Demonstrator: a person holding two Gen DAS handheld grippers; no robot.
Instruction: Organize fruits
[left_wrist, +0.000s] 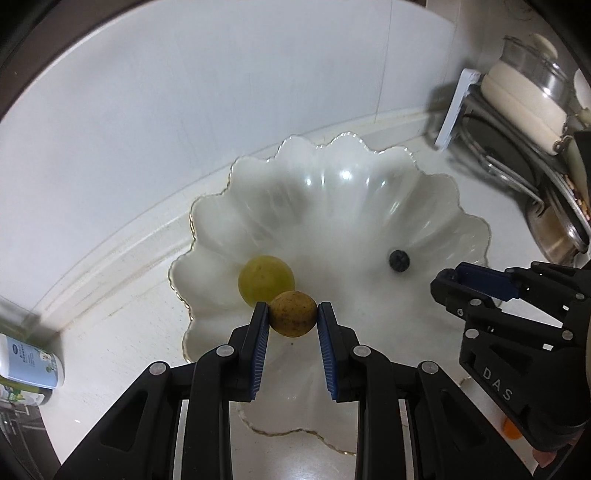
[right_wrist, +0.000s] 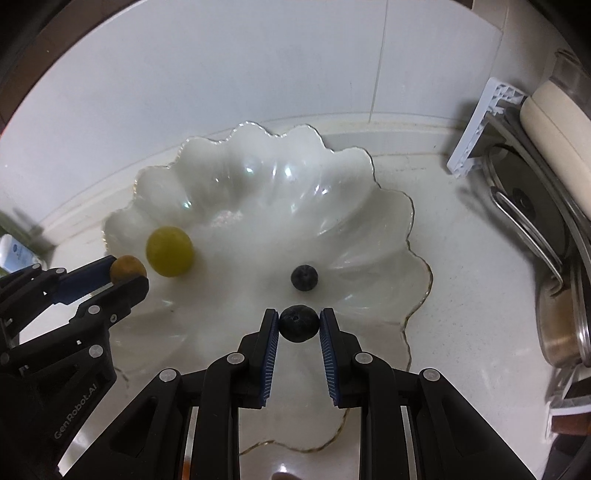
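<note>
In the left wrist view, the left tongs (left_wrist: 293, 314) are clamped on a brown speckled fruit (left_wrist: 293, 313), held over the near edge of a white scalloped dish (left_wrist: 369, 173) on the table (left_wrist: 122, 332). Just beyond the tips, touching the brown fruit in this view, a green grape (left_wrist: 264, 280) lies in the dish, and a blueberry (left_wrist: 399, 260) sits farther off to the right. The right tongs (left_wrist: 448, 282) reach in from the right. In the right wrist view, the right tongs (right_wrist: 298, 323) are clamped on a second blueberry (right_wrist: 298, 323) above the dish's near side; the loose blueberry lies just ahead of the tips, the grape ahead to the left, beside the left tongs' fruit.
</note>
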